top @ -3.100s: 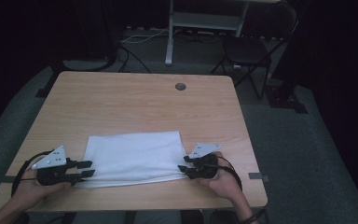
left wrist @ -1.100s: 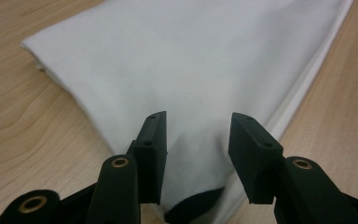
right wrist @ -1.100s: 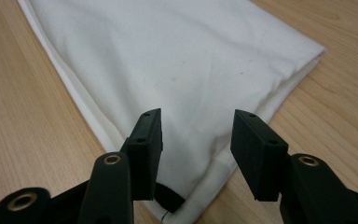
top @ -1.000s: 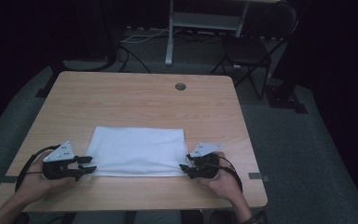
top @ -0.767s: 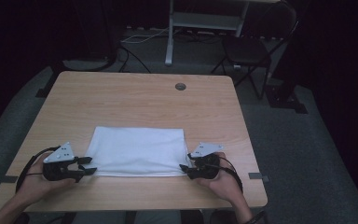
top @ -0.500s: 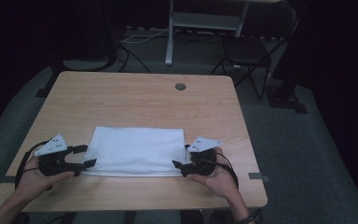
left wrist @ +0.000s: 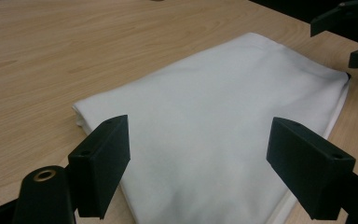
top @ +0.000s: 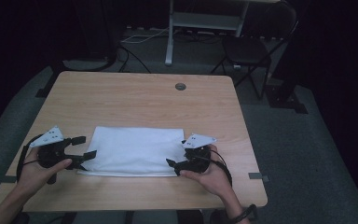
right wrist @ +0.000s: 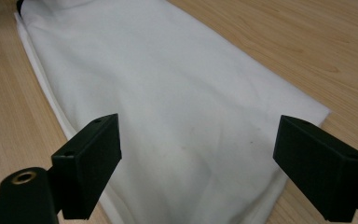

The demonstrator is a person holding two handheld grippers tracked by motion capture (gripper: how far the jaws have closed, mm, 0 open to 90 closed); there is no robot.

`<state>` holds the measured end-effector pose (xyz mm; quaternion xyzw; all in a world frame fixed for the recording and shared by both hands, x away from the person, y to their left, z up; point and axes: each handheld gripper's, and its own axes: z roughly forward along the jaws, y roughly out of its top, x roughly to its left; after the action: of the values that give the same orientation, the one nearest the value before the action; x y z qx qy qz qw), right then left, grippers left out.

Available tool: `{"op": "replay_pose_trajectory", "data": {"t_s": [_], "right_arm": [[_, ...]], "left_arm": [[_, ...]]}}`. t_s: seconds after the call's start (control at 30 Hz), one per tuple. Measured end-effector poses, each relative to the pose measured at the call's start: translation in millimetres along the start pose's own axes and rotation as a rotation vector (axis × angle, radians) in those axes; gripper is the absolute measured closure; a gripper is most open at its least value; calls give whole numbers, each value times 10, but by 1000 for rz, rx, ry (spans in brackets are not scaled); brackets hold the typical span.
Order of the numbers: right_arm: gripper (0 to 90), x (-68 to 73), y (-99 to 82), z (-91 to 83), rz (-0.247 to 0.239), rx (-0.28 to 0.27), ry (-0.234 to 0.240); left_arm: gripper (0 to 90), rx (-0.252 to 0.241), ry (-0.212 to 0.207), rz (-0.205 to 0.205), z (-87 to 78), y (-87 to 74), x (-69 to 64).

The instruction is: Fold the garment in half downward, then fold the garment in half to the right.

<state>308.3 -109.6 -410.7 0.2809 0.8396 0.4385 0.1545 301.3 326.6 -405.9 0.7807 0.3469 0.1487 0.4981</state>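
Observation:
A folded white cloth [top: 135,150] lies flat on the near half of the wooden table [top: 140,102]. My left gripper [top: 86,146] hovers at the cloth's left end, and my right gripper [top: 176,153] at its right end. Both have just been opening, and their jaws now stand wide apart. In the left gripper view the cloth [left wrist: 214,107] lies below and beyond my open left gripper [left wrist: 205,168], with no pad pressing on it. The right gripper [left wrist: 333,44] shows at that view's far corner. The right gripper view has the cloth [right wrist: 168,84] beneath my open right gripper [right wrist: 196,168].
A round cable hole [top: 180,86] sits near the table's far edge. Beyond the table stand a black chair [top: 254,46] and a white desk frame [top: 205,21] on grey carpet. Cables trail from both grippers toward the near edge.
Both grippers' jaws opened and came off the cloth's ends. The left hand drew back slightly leftward and both rose a little. The cloth stays flat where it was.

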Motion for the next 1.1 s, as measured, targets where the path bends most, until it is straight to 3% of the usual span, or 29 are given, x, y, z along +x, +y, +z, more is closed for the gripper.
{"op": "replay_pose_trajectory", "data": {"t_s": [0.6,0.97,1.1], "right_arm": [[142,-56,-51,-179,1,-8,-27],[141,-41,-26,-171,-12,1,-20],[133,-22,29,-147,-16,4,-12]], "left_arm": [[209,29,17,-3,48,34,22],[209,37,23,2,7,64,35],[209,43,31,6,35,147,95]]}}
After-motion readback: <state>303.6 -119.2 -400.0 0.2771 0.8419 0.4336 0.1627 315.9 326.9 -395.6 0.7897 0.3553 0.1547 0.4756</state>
